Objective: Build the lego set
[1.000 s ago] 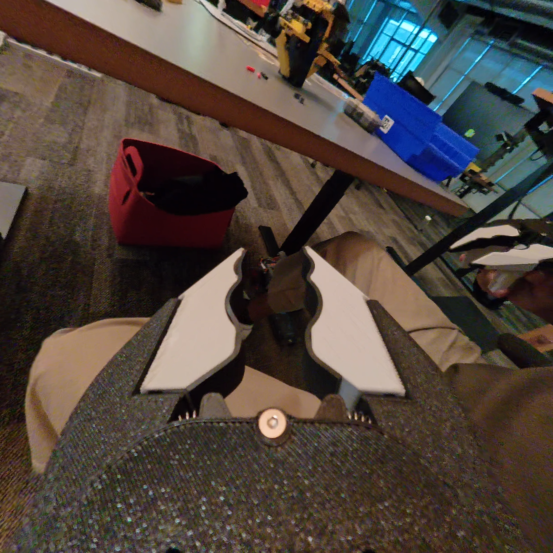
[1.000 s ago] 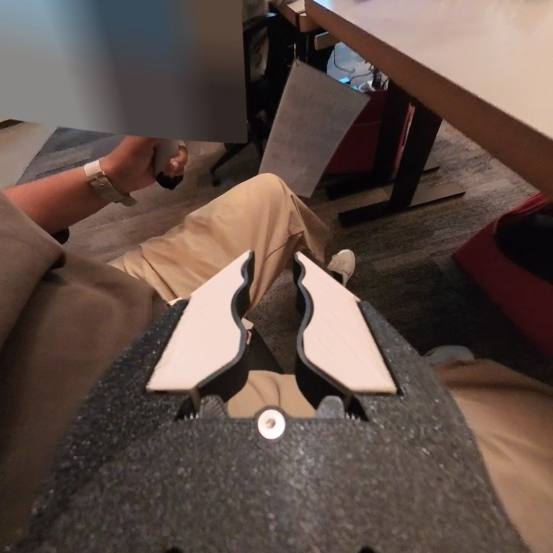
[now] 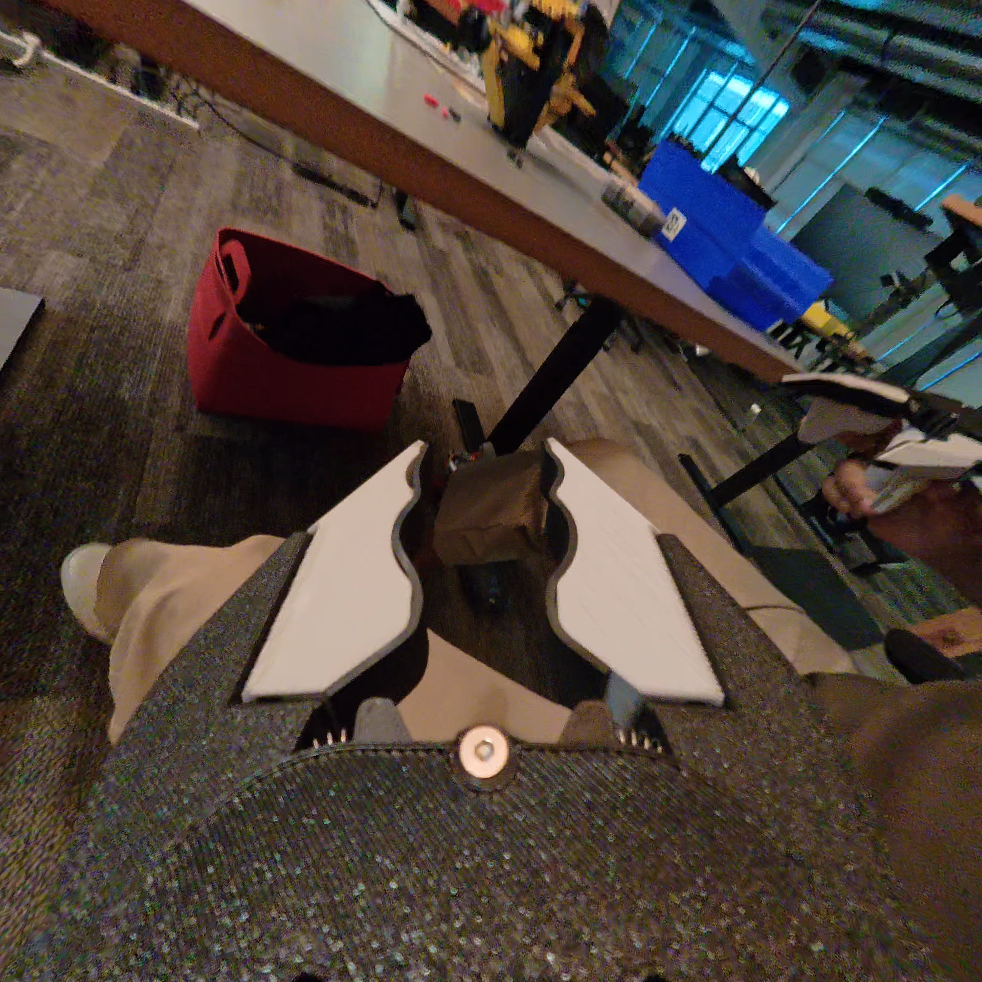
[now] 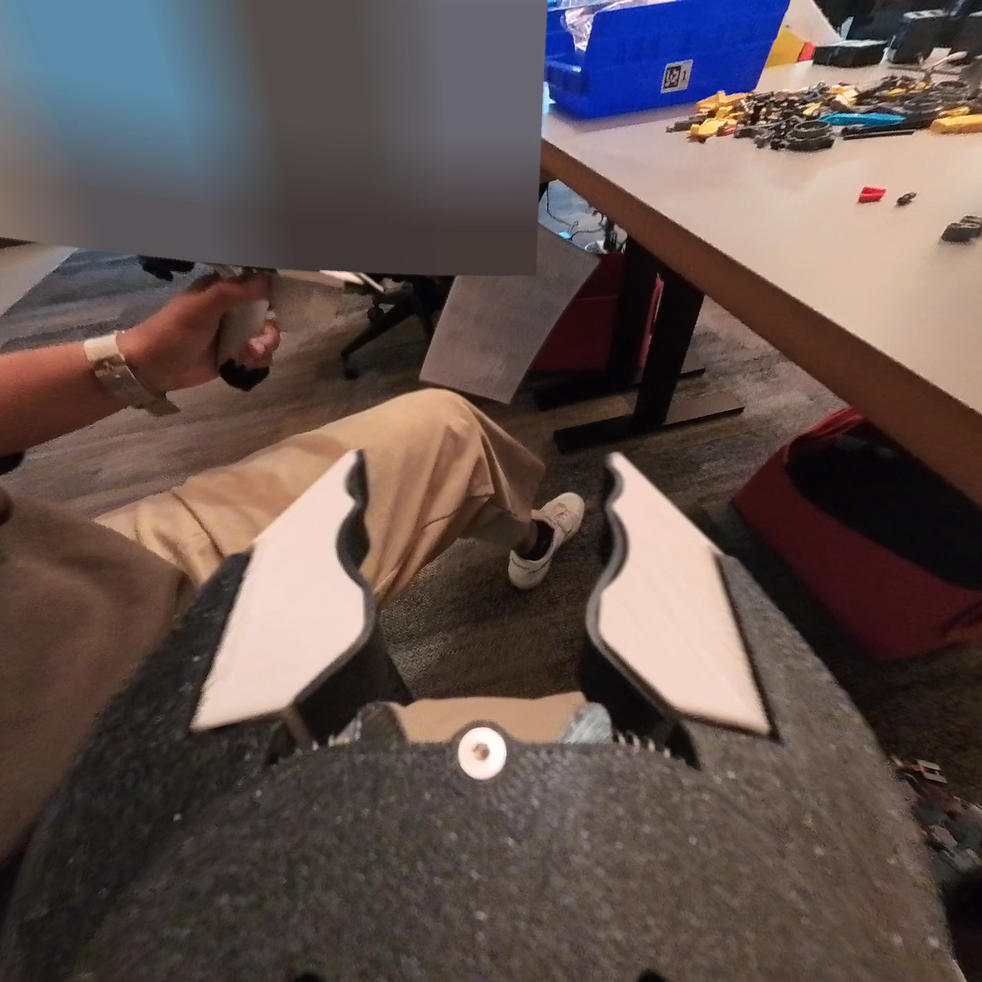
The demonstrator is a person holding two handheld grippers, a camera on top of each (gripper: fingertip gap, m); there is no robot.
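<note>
My left gripper [image 3: 486, 457] is open and empty. It hangs over the lap of a seated person in beige trousers [image 3: 175, 600], and a brown fold of cloth [image 3: 491, 510] shows beyond its tips. My right gripper [image 4: 486, 462] is wide open and empty above the person's leg [image 4: 372, 478] and a white shoe [image 4: 547, 536]. It also shows in the left wrist view [image 3: 877, 425], held in a hand at the right edge. A hand with a wristband [image 4: 212, 340] grips the left gripper's handle.
A long table [image 3: 372, 64] [image 4: 744, 223] on black legs [image 3: 552, 372] carries a blue bin [image 4: 637, 69], a yellow and black model [image 3: 531, 69] and several loose small pieces [image 4: 797, 117]. A red felt basket [image 3: 276, 372] [image 4: 861, 584] stands on the carpet beneath it. The left gripper's tips are roughly 25 cm from the right gripper's.
My right gripper has opened much wider and tilted up, so the table top now shows. My left gripper has shifted slightly and its jaws stay about as far apart.
</note>
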